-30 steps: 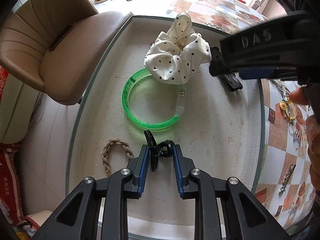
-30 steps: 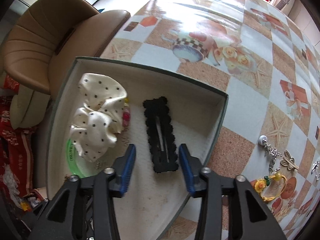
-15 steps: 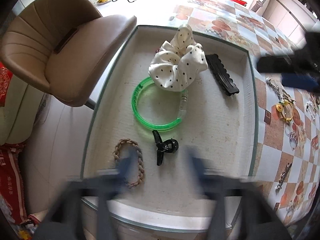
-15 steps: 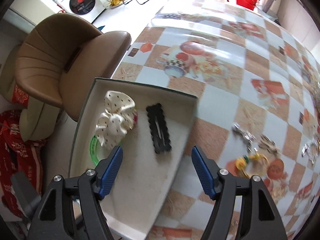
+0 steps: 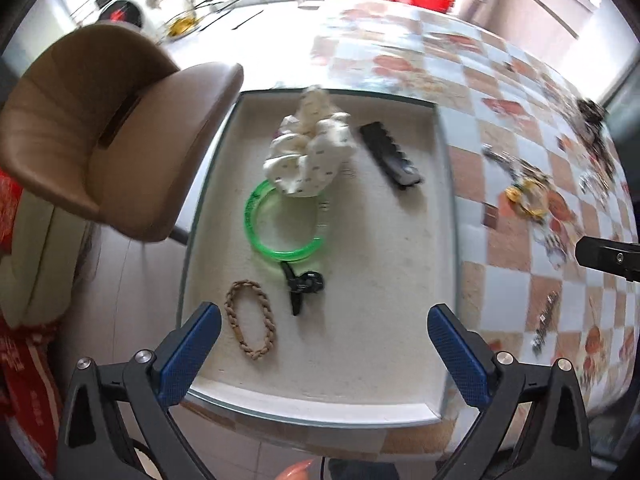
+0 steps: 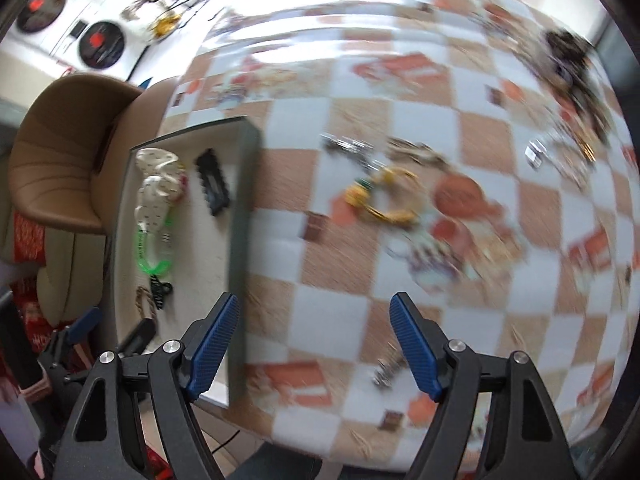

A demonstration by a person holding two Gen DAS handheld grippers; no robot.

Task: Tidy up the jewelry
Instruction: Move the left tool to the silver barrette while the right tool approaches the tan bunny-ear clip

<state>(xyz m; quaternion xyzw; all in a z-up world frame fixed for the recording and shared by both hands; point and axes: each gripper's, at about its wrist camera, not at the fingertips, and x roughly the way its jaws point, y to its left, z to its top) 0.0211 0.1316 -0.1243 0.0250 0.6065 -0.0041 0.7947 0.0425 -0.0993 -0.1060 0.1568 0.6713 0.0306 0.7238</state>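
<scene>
Tray (image 5: 447,240) holds a scrunchie (image 5: 310,160) overlapping a green bangle (image 5: 286,226), black comb clip (image 5: 390,156), small claw clip (image 5: 304,286) touching the bangle, braided tie (image 5: 250,324). Left gripper (image 5: 324,354) gapes wide above the tray's near edge, holding nothing. Right gripper (image 6: 316,346) also spread, empty, over the checkered tablecloth (image 6: 460,288). Loose jewelry there, blurred: yellow bracelet (image 6: 384,196). Brown chair (image 5: 100,128) beside the tray.

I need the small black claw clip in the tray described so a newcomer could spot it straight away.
Find the shallow white tray at the table edge beside the brown chair. Near its front sits a green bangle; the claw clip lies just below it, right of the braided tan hair tie. It is small, black and knobbly, unlike the long flat black clip at the back.
</scene>
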